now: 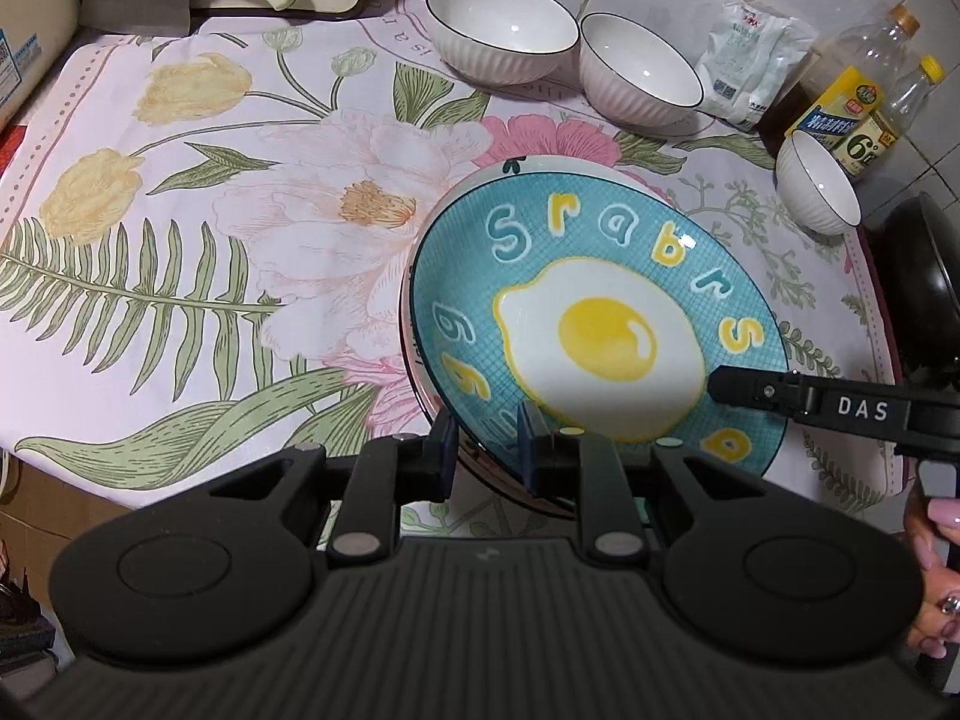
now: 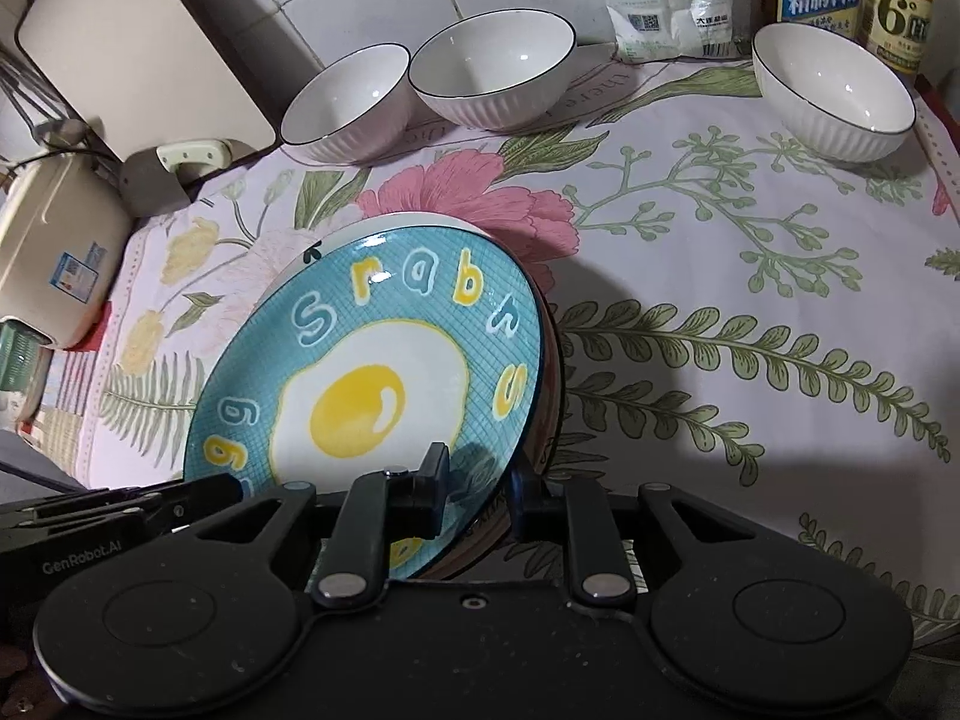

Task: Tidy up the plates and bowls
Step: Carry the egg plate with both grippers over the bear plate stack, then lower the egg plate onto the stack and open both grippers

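1. Both tools clamp one stack: left gripper (image 1: pixel 486 444) and right gripper (image 2: pixel 477 498) pinch opposite rims of the blue egg-print ceramic plate (image 1: pixel 600 324), apparently atop other plates.
2. Stack hangs tilted over the floral cloth (image 1: pixel 240 210).
3. Next, likely: level it and set it down, clear of the three white ribbed bowls (image 1: pixel 501 27) at twelve o'clock.

Bare tablecloth (image 1: pixel 180 192) leftward; bowls (image 1: pixel 501 30), bottles (image 1: pixel 852 90) along back.
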Demonstrator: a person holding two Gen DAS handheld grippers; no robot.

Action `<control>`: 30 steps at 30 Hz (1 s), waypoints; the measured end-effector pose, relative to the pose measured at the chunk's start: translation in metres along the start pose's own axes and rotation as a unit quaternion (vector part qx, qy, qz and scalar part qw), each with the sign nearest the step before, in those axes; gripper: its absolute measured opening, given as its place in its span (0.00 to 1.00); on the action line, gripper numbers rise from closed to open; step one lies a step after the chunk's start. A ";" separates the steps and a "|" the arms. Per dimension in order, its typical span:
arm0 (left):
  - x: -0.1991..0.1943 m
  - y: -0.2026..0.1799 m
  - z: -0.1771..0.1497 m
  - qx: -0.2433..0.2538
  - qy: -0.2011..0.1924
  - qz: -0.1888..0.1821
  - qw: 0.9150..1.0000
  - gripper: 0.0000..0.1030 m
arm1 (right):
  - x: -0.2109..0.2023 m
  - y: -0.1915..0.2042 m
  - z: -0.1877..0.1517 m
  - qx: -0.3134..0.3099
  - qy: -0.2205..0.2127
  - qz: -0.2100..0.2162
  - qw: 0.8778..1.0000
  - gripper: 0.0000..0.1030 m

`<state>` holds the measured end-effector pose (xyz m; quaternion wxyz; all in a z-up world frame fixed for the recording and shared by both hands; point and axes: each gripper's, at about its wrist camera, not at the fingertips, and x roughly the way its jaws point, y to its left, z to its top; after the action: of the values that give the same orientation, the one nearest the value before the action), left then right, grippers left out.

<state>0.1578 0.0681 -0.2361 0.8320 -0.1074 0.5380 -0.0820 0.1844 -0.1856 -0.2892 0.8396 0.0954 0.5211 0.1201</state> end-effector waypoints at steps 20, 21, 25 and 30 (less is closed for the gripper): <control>0.014 0.000 0.008 -0.015 0.059 0.007 0.998 0.22 | 0.004 0.040 -0.015 -0.098 -0.036 -0.105 0.989 0.39; 0.014 -0.001 0.008 -0.014 0.060 0.008 0.998 0.22 | 0.004 0.042 -0.018 -0.103 -0.044 -0.111 0.987 0.40; 0.011 -0.004 0.007 -0.008 0.064 0.014 0.998 0.23 | 0.010 0.050 -0.026 -0.143 -0.054 -0.161 0.975 0.41; -0.004 -0.011 0.007 0.001 0.057 0.015 0.998 0.35 | 0.005 0.047 -0.028 -0.135 -0.059 -0.161 0.976 0.43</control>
<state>0.1624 0.0592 -0.2269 0.8010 -0.0941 0.5863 -0.0762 0.1565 -0.1381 -0.2924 0.8823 -0.0966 0.4582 0.0468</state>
